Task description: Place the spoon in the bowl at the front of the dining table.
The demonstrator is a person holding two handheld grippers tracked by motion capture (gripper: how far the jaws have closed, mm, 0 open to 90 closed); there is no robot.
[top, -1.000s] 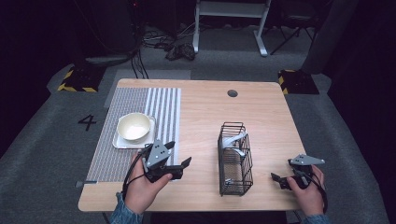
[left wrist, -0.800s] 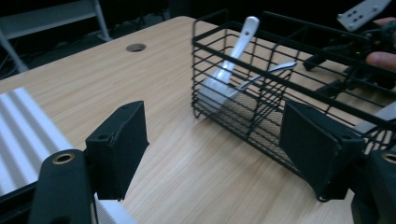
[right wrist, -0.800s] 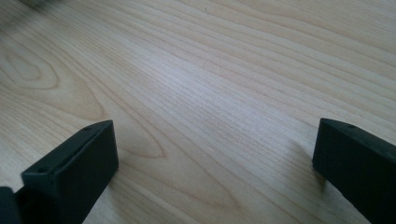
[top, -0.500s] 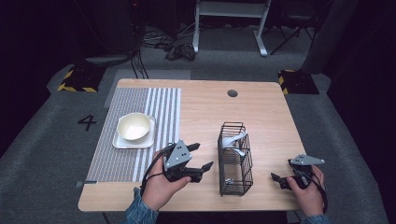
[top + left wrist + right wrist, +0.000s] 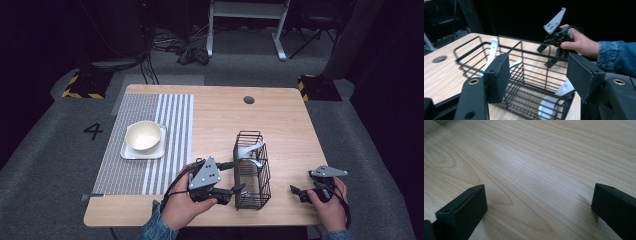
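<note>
- Left tool — jaws spread wide, grasping nothing — sits right against the near left corner of the black wire basket.
- Seen along that tool, the basket lies straight ahead between the pads, with white utensils leaning inside.
- Right tool, released too, rests low over bare counter, well to the basket's right.
- Far to the left tool's left, a cream bowl sits on a square plate.

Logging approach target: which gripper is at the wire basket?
The left gripper, jaws open at the black wire basket's near end; the right gripper sits apart over bare table.
</note>
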